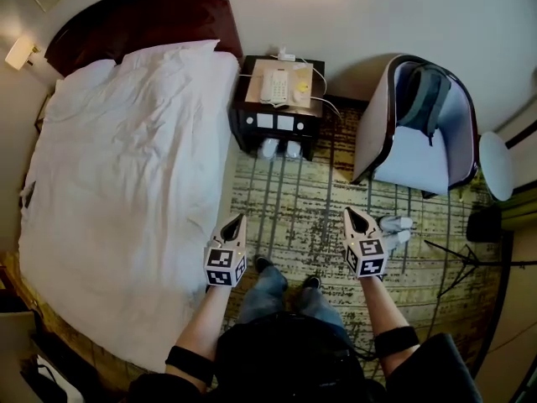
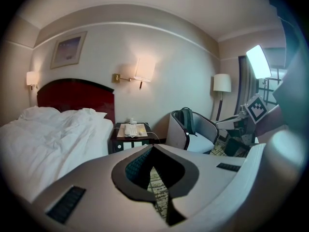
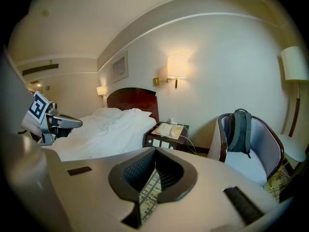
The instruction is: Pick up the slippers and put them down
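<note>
Two white slippers [image 1: 280, 149] sit side by side on the floor in front of the dark nightstand [image 1: 277, 120]. Another pale pair, seemingly slippers [image 1: 394, 229], lies on the patterned carpet just right of my right gripper [image 1: 350, 213]. My left gripper [image 1: 236, 219] hovers near the bed's edge, well short of the nightstand. Both grippers are shut with nothing between their jaws, as the left gripper view [image 2: 152, 148] and the right gripper view [image 3: 155, 150] show. The slippers are hidden behind the jaws in both gripper views.
A white bed [image 1: 126, 183] fills the left. The nightstand top carries a phone [image 1: 274, 85] and cables. A grey armchair [image 1: 419, 133] with a backpack [image 1: 424, 95] stands at the right, by a floor lamp [image 1: 497, 164] and a tripod [image 1: 470, 263]. The person's feet [image 1: 285, 274] stand between the grippers.
</note>
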`<state>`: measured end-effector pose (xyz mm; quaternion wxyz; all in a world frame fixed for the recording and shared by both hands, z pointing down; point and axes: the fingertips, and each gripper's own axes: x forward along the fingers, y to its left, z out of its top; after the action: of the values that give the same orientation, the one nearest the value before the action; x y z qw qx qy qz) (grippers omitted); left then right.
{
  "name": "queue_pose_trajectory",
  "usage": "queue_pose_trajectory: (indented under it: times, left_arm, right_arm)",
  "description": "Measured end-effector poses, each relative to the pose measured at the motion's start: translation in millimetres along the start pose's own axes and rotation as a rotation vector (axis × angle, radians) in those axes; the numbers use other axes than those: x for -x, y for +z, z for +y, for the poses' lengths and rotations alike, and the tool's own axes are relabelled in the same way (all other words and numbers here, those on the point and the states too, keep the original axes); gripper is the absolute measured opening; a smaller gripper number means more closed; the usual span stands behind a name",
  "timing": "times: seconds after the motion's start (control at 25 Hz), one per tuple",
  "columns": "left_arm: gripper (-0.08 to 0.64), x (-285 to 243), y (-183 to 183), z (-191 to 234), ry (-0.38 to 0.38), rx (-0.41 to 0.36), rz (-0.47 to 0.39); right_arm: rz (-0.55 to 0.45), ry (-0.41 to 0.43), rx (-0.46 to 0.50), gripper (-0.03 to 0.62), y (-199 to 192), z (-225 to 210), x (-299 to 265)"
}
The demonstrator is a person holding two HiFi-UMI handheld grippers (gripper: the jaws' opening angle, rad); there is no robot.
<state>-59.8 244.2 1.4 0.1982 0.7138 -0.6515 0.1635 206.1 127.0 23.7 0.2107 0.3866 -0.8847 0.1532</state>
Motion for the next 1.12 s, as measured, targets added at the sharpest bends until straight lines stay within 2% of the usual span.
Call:
queue_pose_trajectory:
  times: [0.36, 0.6, 1.12]
  left_arm:
    - [0.001, 19.4, -12.7, -21.9, 0.058, 0.032, -0.032]
    - [0.001, 24.5, -11.7, -38.3, 0.051, -0.018, -0.035]
    - [0.001, 32.0, -2.6, -44.3, 0.075, -0.039, -0.026]
  right_arm:
    - [0.000, 0.003, 0.001, 0.000, -25.2, -15.6, 39.0]
    - [-0.007, 0.001, 0.004, 0.000, -29.9, -23.7, 51.8]
    - [-0.032, 0.038, -0.010, 0.000, -26.9, -20.0, 46.4]
